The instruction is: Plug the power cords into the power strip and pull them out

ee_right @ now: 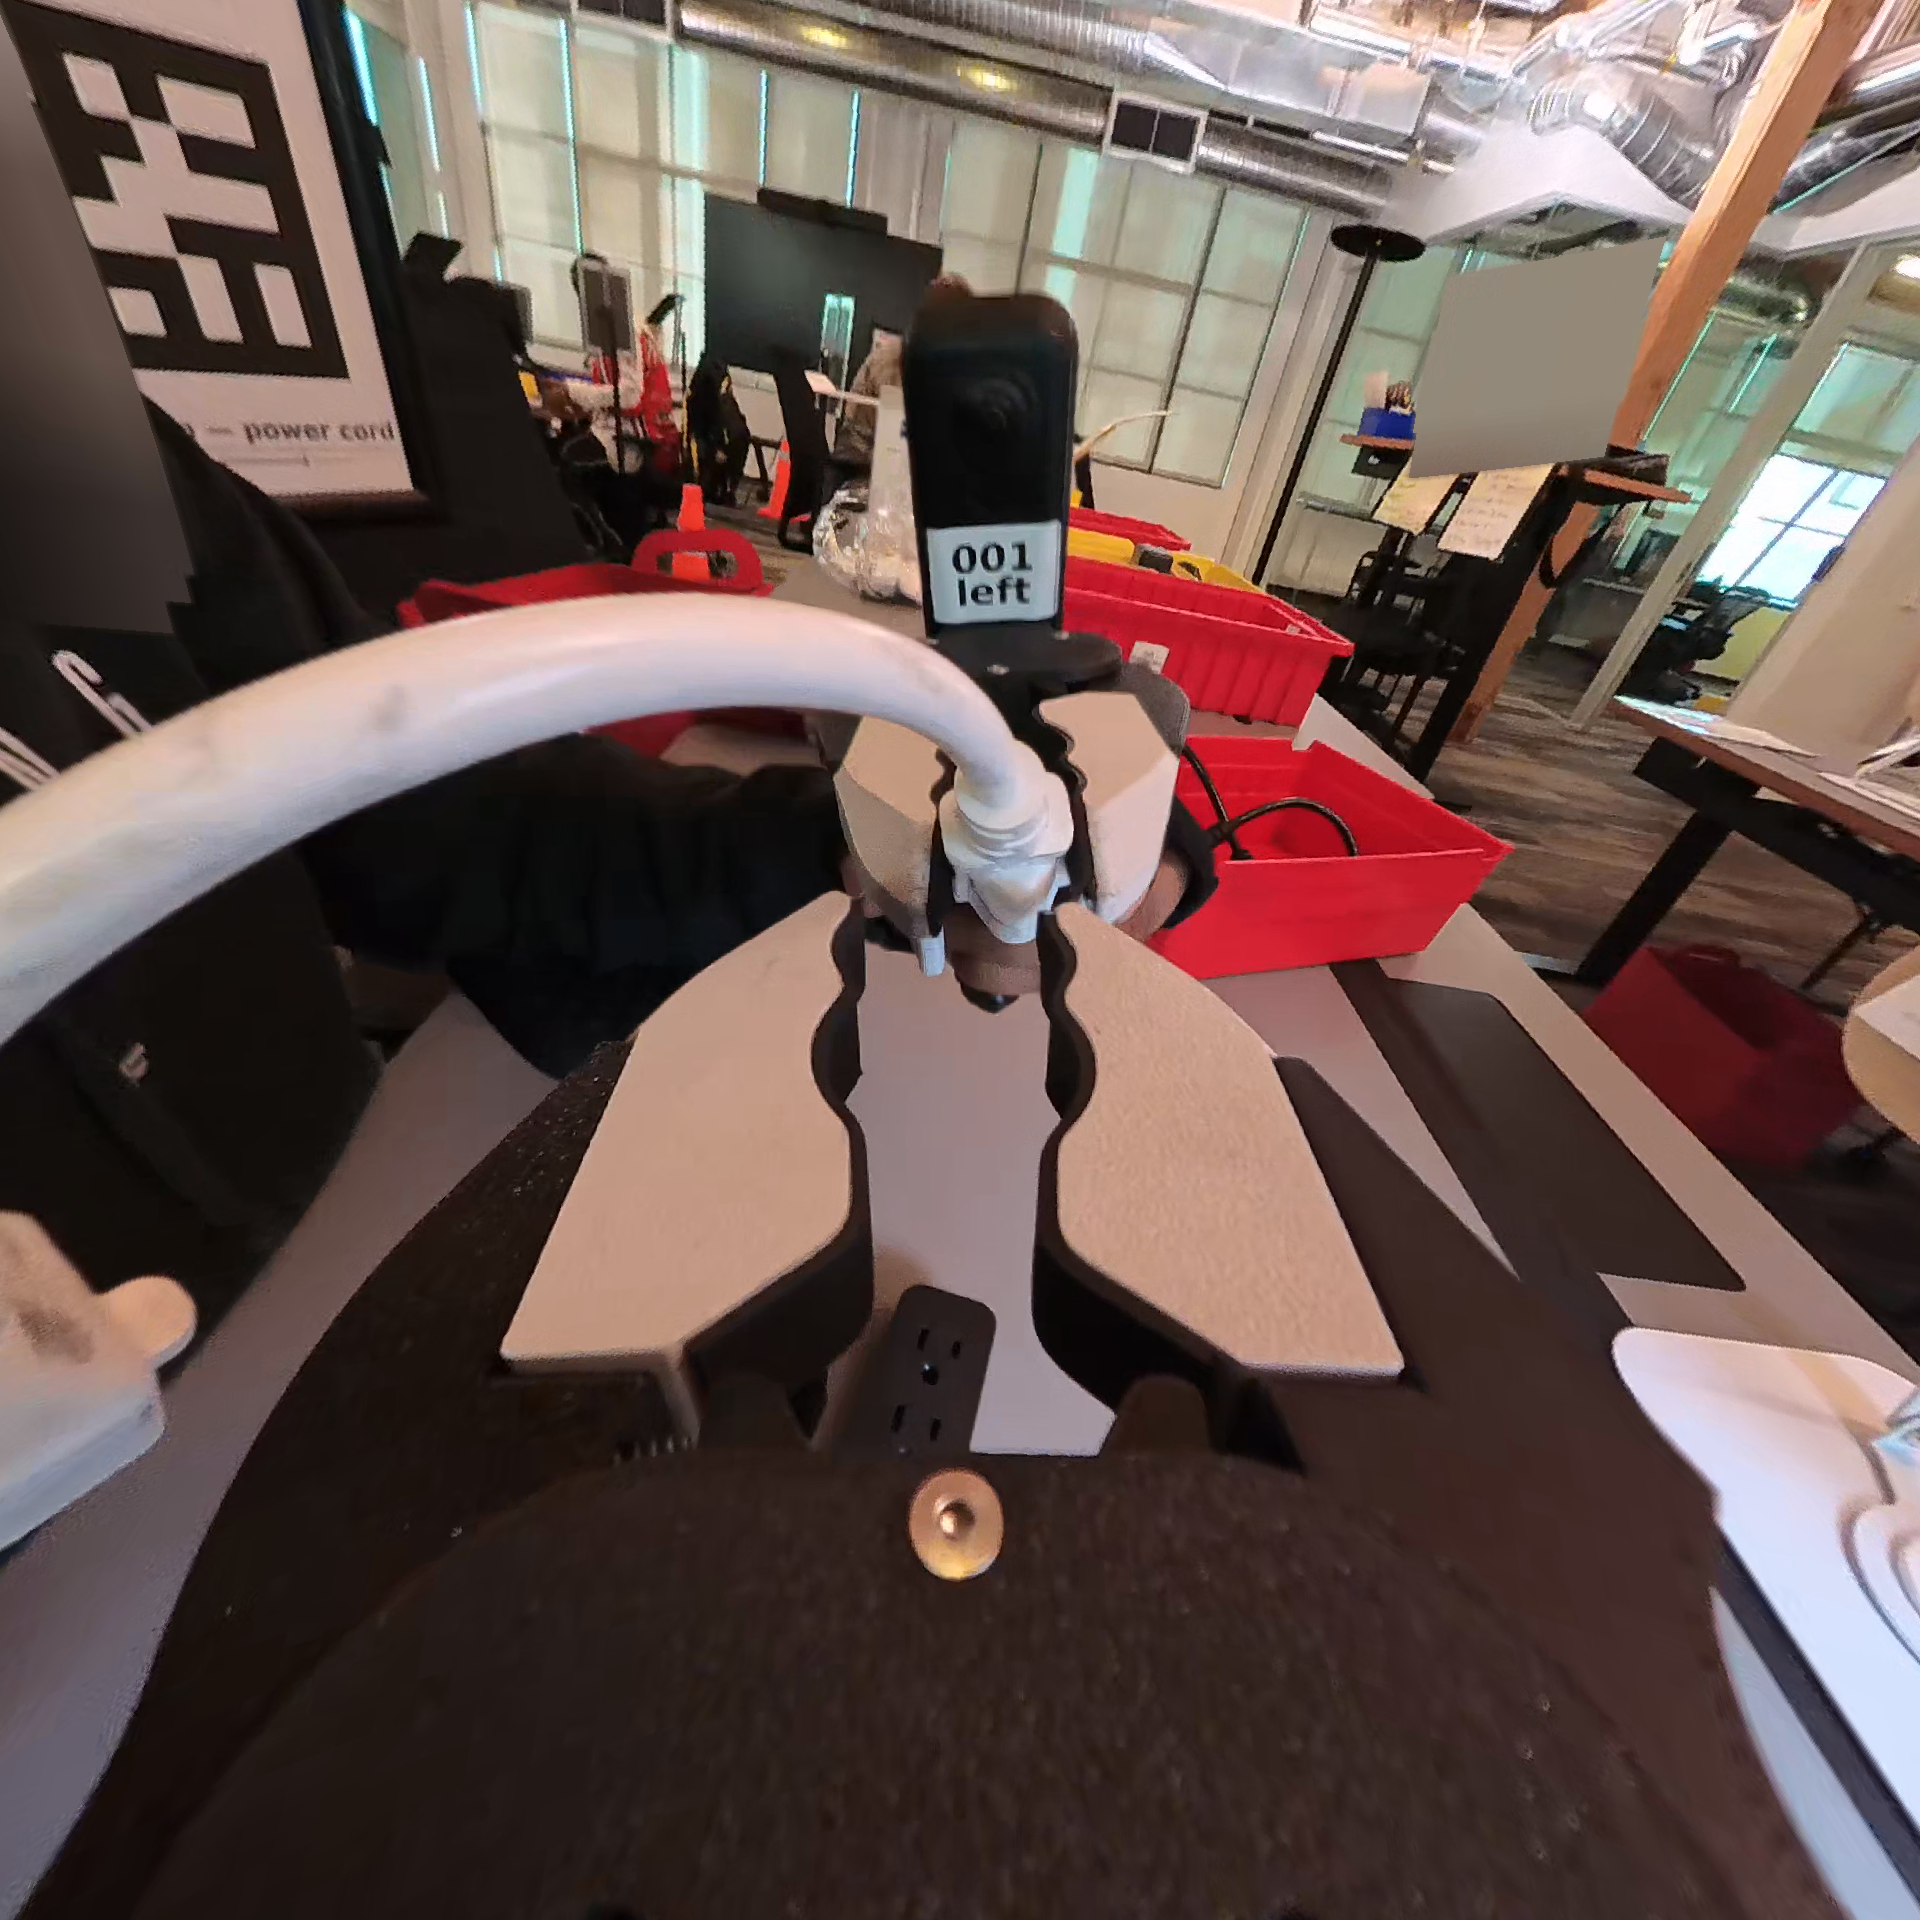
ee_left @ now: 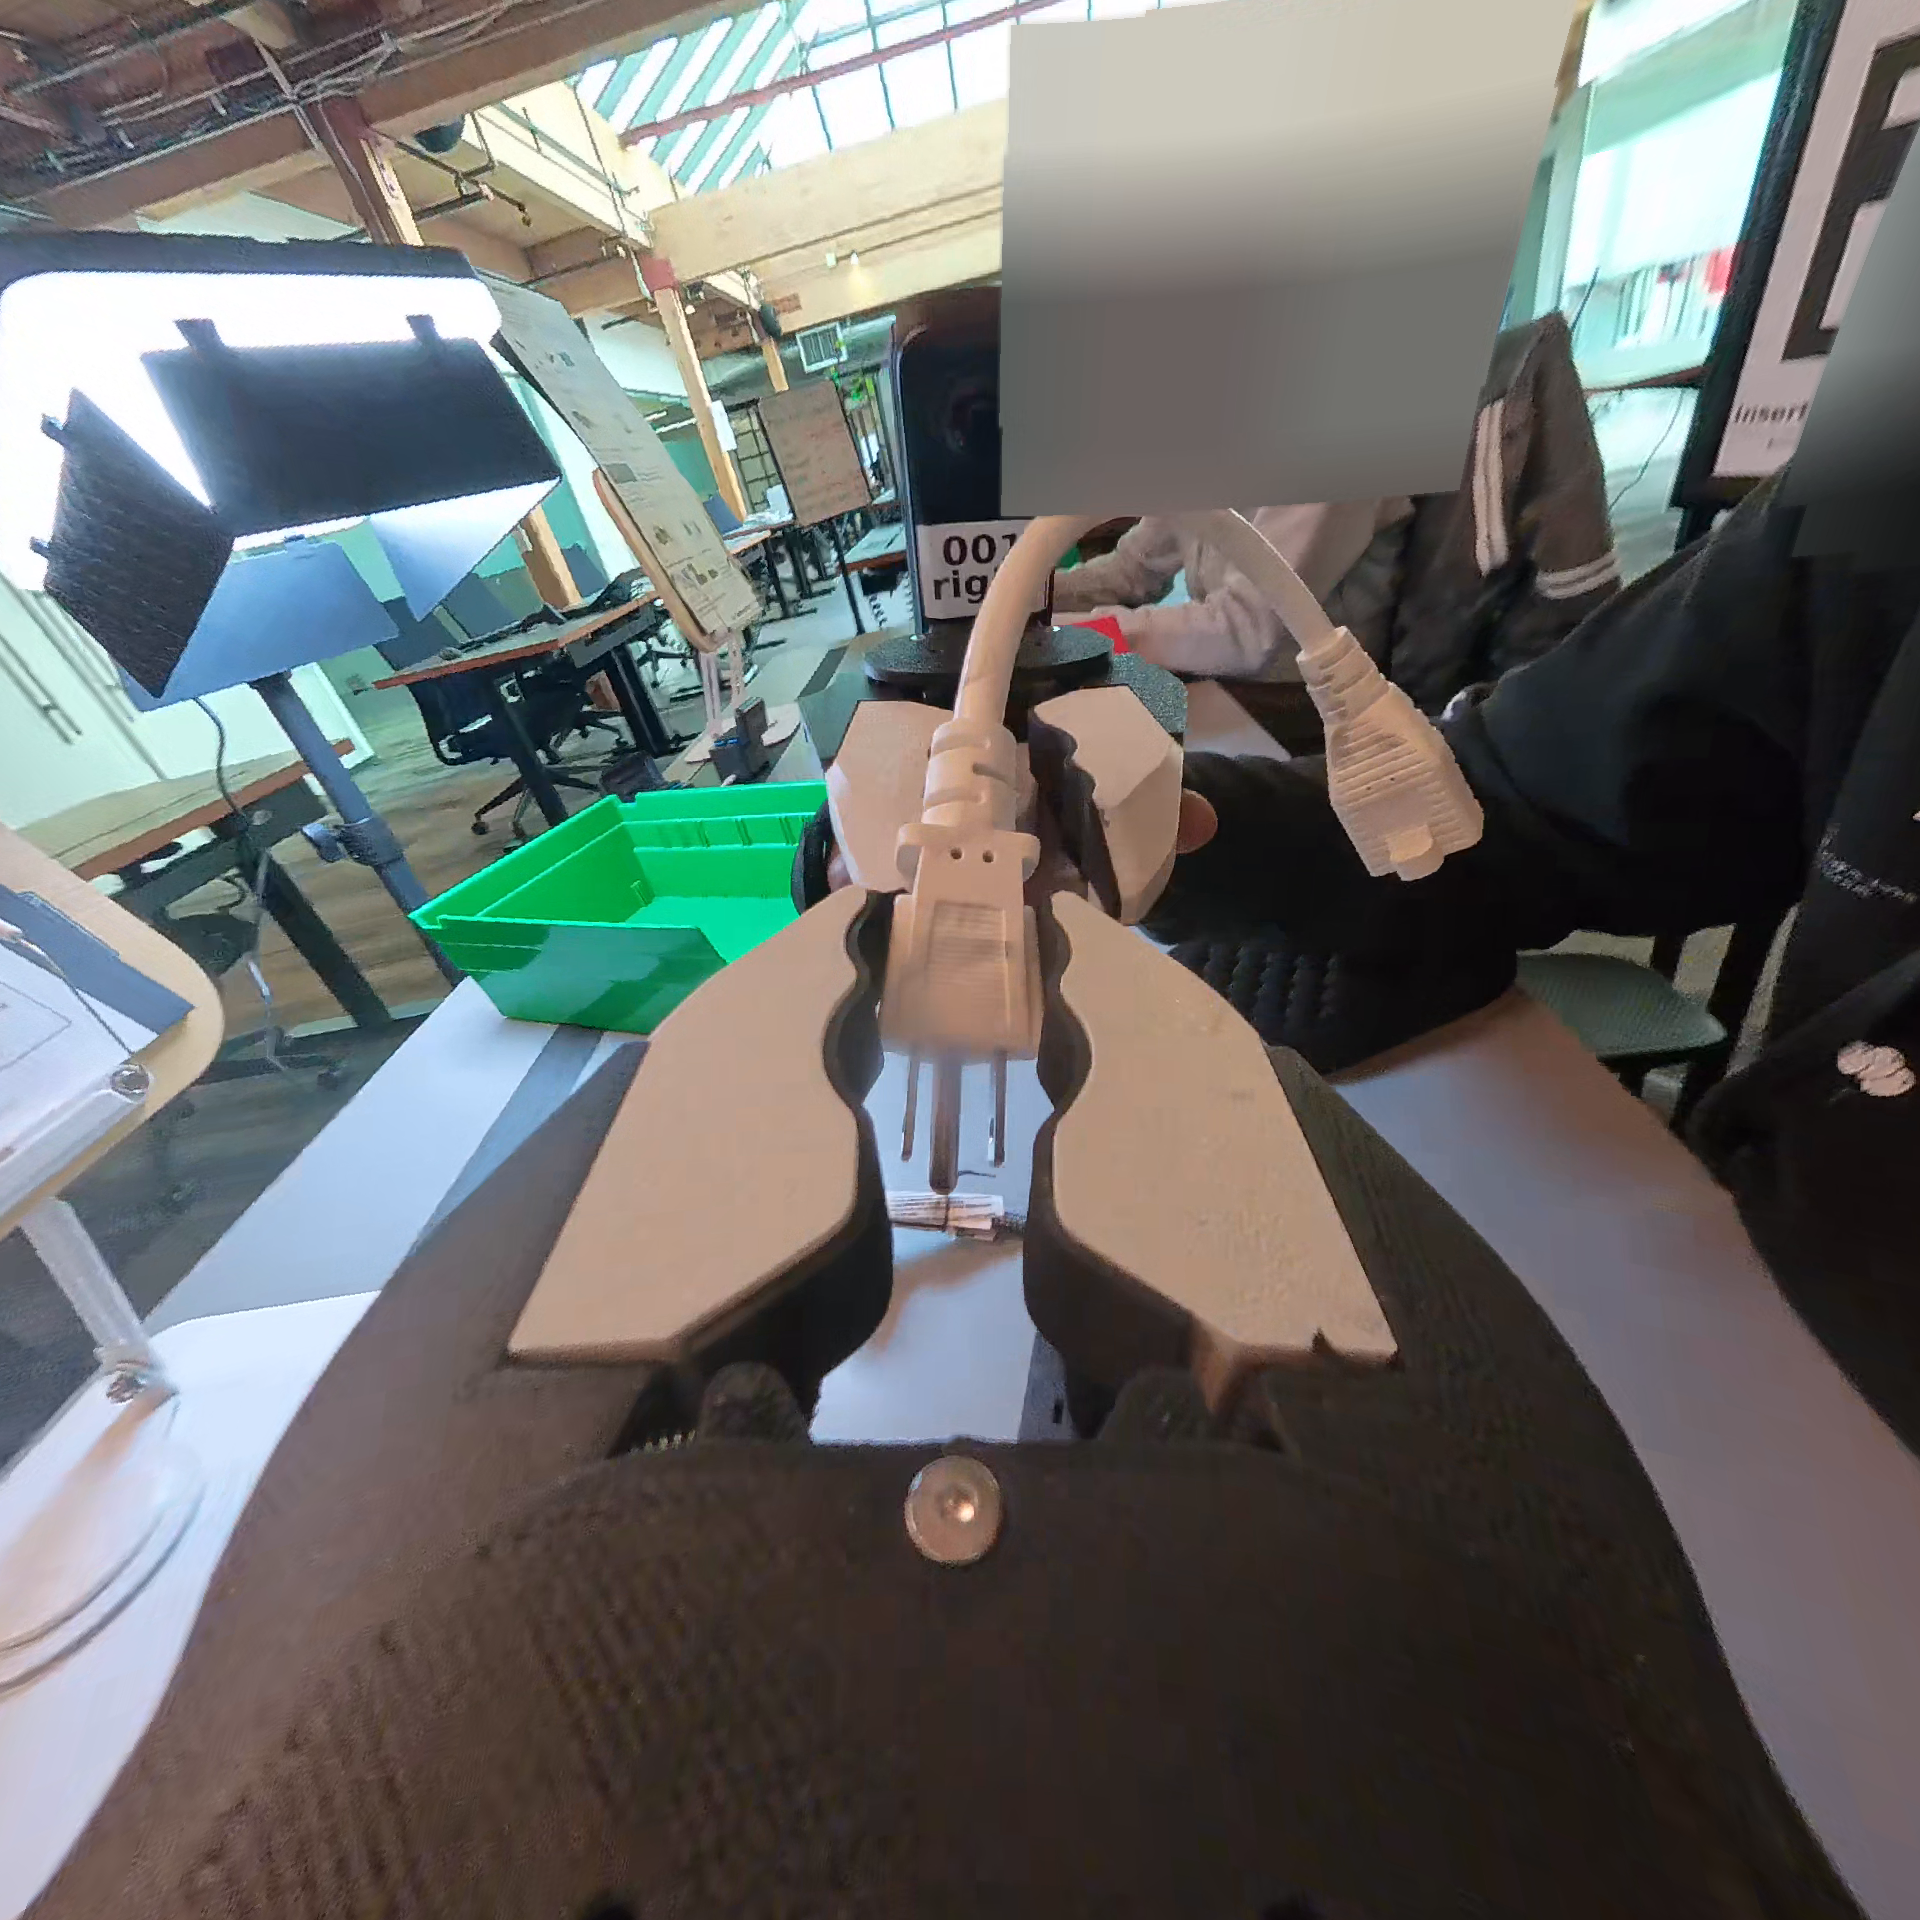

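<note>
Grey fingers of the left gripper [ee_left: 961, 997] are clamped on the body of a white three-prong plug [ee_left: 961, 961], which is held between the fingertips with its metal prongs pointing back toward the camera and slightly down over the grey table [ee_left: 1538, 1174]. From the plug's far end the white cord [ee_left: 982, 644] rises, arches over to the right, and comes down to a white socket end [ee_left: 1387, 774] that hangs free in the air at the right of the left wrist view.

Directly beyond the plug, the right gripper [ee_left: 1023, 821] is seen facing the left one. In the right wrist view its own fingers [ee_right: 1174, 1153] stand apart with only bare table between them, and nothing is gripped; the fingertips lie just short of the plug held by the left gripper [ee_right: 1003, 883]. The same cord [ee_right: 436, 707] sweeps across that view from the plug up and over to the left edge, where the blurred socket end [ee_right: 73, 1361] shows close to the camera.

A black power strip [ee_right: 935, 1371] with its outlets facing up lies on the table below the right gripper, seen through the gap near the base of the fingers.

Farther off, a green bin [ee_left: 623, 914] sits on the table to the left in the left wrist view, beside a lit studio light panel [ee_left: 249, 416] on a stand. In the right wrist view, red bins [ee_right: 1340, 862] are lined along the table's far right, one with a black cable in it.
</note>
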The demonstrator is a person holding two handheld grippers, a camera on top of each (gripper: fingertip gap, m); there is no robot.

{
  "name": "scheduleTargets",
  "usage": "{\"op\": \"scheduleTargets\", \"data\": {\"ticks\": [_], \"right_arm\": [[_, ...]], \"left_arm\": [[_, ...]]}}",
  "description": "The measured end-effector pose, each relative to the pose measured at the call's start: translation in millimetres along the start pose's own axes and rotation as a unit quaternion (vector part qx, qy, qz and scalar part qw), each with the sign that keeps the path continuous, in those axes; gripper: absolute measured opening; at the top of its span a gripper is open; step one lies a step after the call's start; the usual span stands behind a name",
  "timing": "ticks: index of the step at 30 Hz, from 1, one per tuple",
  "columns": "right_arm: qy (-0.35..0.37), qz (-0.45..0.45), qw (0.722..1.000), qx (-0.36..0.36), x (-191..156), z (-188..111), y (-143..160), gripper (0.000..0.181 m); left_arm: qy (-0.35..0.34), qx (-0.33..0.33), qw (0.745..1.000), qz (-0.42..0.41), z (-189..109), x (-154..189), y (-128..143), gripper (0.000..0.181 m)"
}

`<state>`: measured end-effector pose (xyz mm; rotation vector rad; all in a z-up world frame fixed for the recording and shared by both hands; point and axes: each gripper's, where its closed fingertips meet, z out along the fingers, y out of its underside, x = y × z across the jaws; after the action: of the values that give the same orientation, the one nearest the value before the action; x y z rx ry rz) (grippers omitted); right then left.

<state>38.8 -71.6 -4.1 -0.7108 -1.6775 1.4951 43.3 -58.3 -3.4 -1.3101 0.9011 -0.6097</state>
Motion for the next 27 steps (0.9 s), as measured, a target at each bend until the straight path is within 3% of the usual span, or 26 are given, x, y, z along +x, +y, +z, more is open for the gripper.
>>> {"op": "scheduleTargets", "data": {"ticks": [4,13,19,27], "right_arm": [[0.025,0.008,1.000,0.011,8,-4,-8,0.032],[0.019,0.016,0.995,-0.099,6,-3,19,0.023],[0.007,0.109,0.989,-0.102,13,-9,24,0.023],[0.015,0.203,0.967,-0.151,19,-19,43,0.023]], "left_arm": [[0.005,-0.005,1.000,-0.018,0,-3,9,0.027],[0.059,-0.027,0.992,-0.104,19,10,35,0.027],[0.067,-0.028,0.981,-0.182,23,7,40,0.028],[0.029,-0.112,0.985,-0.132,22,2,66,0.029]]}}
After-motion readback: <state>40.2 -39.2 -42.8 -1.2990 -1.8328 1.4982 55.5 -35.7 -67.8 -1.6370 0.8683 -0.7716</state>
